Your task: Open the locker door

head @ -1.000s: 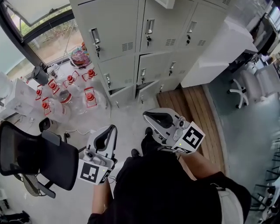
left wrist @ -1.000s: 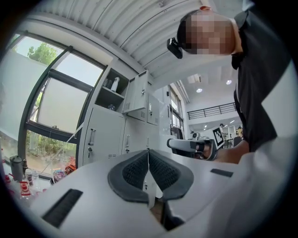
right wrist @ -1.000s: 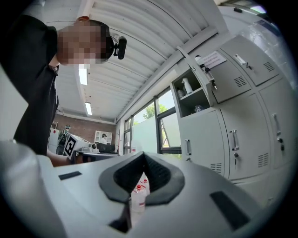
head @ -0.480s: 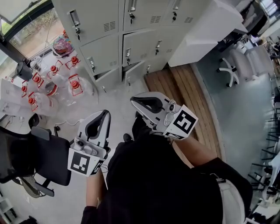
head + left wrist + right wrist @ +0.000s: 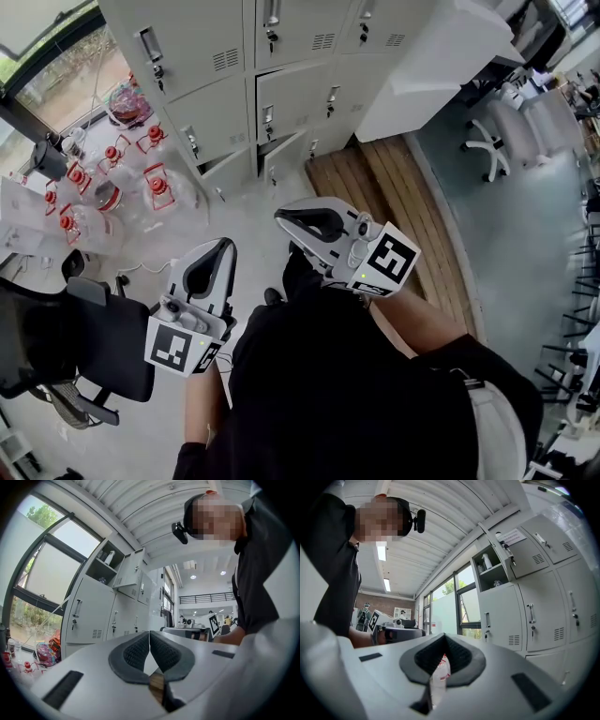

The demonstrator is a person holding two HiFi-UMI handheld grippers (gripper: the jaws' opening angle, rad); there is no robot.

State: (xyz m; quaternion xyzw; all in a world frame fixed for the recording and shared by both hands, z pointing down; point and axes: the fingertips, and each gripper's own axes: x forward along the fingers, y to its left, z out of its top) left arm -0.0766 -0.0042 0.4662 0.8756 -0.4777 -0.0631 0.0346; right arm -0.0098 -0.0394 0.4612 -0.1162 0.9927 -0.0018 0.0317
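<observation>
I hold my left gripper [image 5: 223,246] and right gripper [image 5: 283,217] level before me, both with jaws closed on nothing. The grey lockers [image 5: 202,52] stand ahead, well apart from both.

Light: bright daylight from window [image 5: 42,585] left of left claw [image 5: 149,633]; strip lights [image 5: 382,552] above right claw [image 5: 442,637] | Shadows: soft, faint | Distortion: heavy fisheye, black corners in gripper views | Focus: claw pads soft, head view's edges smeared
</observation>
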